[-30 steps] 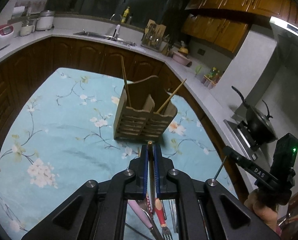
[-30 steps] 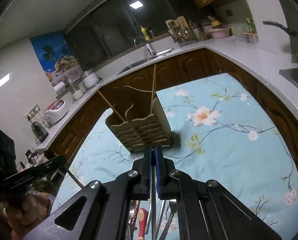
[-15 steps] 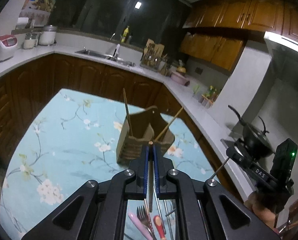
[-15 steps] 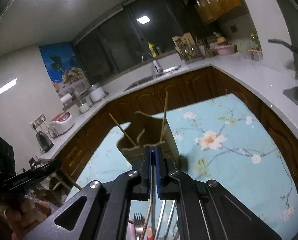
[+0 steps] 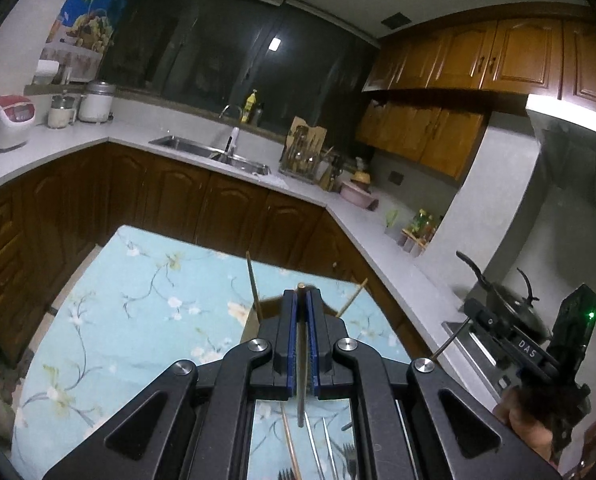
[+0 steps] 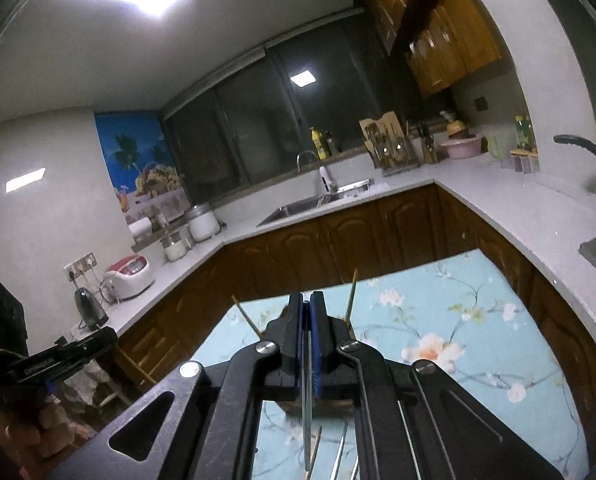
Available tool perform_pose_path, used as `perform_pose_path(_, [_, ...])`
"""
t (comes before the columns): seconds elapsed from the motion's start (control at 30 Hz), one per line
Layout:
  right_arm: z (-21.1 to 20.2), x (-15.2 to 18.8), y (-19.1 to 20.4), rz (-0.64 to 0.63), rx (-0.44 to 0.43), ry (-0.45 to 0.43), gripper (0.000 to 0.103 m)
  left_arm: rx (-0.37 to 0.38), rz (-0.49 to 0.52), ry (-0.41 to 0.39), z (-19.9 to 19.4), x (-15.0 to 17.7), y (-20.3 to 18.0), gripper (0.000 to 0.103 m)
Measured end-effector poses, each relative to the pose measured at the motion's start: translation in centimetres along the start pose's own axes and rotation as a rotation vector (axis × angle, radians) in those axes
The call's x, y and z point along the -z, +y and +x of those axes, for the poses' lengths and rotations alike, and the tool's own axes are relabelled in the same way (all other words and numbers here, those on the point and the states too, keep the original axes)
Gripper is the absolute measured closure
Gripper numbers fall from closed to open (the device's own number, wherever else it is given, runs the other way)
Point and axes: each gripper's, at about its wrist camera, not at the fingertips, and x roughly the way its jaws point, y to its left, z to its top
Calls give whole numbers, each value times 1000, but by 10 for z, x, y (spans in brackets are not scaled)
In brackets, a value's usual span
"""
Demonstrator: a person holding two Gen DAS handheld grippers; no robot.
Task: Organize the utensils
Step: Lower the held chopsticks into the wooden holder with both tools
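My left gripper (image 5: 301, 294) is shut on a thin chopstick (image 5: 300, 400) that hangs down between its pads, its wooden end showing at the fingertips. My right gripper (image 6: 306, 298) is shut on a thin metal utensil (image 6: 306, 420), held upright. The wooden utensil holder (image 5: 254, 320) stands on the floral blue tablecloth (image 5: 138, 320), mostly hidden behind each gripper; two chopsticks (image 5: 253, 284) stick up out of it. It also shows in the right wrist view (image 6: 347, 326). Loose forks and chopsticks (image 5: 321, 456) lie on the cloth below the grippers.
Dark wood cabinets (image 5: 178, 204) and a grey counter with a sink (image 5: 214, 152) ring the table. A rice cooker (image 5: 8, 122) stands on the left counter and a wok (image 5: 509, 308) on the stove at right. The other handheld gripper shows at each view's edge (image 5: 557, 344).
Both grippers have risen and tilted up with their utensils, so the holder has dropped lower in view and is now largely hidden behind the fingers. Both stay shut.
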Motion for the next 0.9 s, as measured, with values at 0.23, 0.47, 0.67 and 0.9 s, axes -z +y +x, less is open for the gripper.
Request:
perform_pose_path(0.23, [11,-22,-3,10,-18,-59,100,7,3,-62,15,-11,6,100])
perform_pose_path(0.47, [32,-50,3,-26,-14,-124,100,-15,30,-125,49,-21,7,100])
perform_pose_path(0.67, [56,-54,1,-56,11,-147,100,-31,17,-124,95,-18,14,100])
perform_pose_path(0.9, [85,-36,-21,-16,39,-115,100,-64,-20,-77,153,0,30,100])
